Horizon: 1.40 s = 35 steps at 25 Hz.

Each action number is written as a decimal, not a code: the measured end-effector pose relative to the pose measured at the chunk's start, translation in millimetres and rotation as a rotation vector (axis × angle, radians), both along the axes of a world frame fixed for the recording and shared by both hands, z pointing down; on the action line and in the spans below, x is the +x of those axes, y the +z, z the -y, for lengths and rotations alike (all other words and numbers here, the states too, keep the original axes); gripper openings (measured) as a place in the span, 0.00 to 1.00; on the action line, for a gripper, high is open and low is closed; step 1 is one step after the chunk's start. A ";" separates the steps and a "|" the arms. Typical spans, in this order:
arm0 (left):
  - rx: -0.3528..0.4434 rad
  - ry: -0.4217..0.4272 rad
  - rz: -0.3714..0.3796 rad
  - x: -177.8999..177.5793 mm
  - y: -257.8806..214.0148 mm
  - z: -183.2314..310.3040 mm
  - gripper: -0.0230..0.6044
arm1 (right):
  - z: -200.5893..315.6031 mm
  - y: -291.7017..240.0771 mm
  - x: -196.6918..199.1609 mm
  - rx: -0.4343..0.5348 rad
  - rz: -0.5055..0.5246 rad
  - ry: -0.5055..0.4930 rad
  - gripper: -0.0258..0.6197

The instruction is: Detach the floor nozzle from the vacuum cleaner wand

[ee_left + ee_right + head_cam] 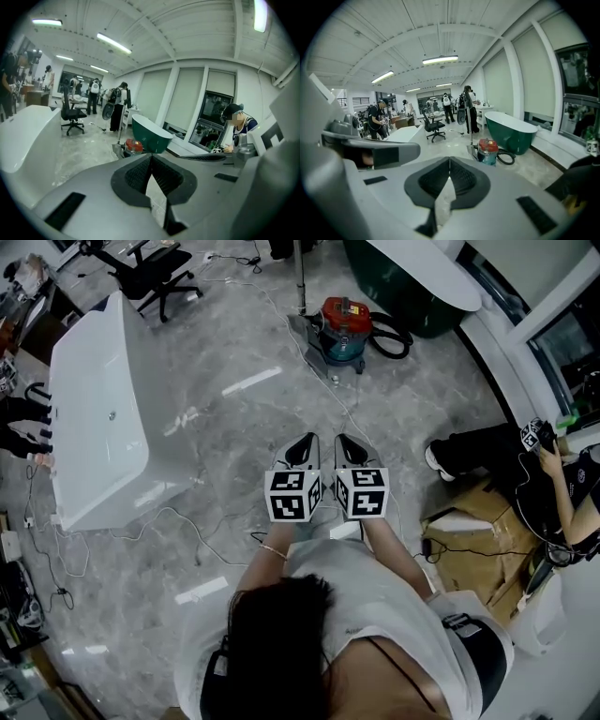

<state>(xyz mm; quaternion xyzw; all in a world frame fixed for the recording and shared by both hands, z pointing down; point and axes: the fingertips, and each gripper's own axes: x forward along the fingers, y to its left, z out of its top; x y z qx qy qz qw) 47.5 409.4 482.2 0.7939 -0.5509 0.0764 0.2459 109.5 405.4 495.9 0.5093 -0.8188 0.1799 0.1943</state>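
L claw (pixel 307 441), R claw (pixel 344 441) (ribbed, closed)

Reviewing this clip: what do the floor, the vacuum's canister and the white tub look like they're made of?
The floor: polished grey stone or marble-look tile, veined, with mirror-like light reflections.
The vacuum canister: probably moulded plastic, red lid over teal body, dull sheen; painted metal is possible.
The white tub: glossy acrylic or ceramic, smooth with soft highlights; cannot tell which.

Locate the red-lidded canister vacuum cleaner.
Head view, top centre: the vacuum cleaner stands just left of the dark green bathtub.
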 end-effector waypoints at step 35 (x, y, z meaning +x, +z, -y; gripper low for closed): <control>0.035 0.034 0.017 -100.1 -7.0 83.2 0.04 | 76.3 0.1 -84.1 0.016 0.002 0.085 0.06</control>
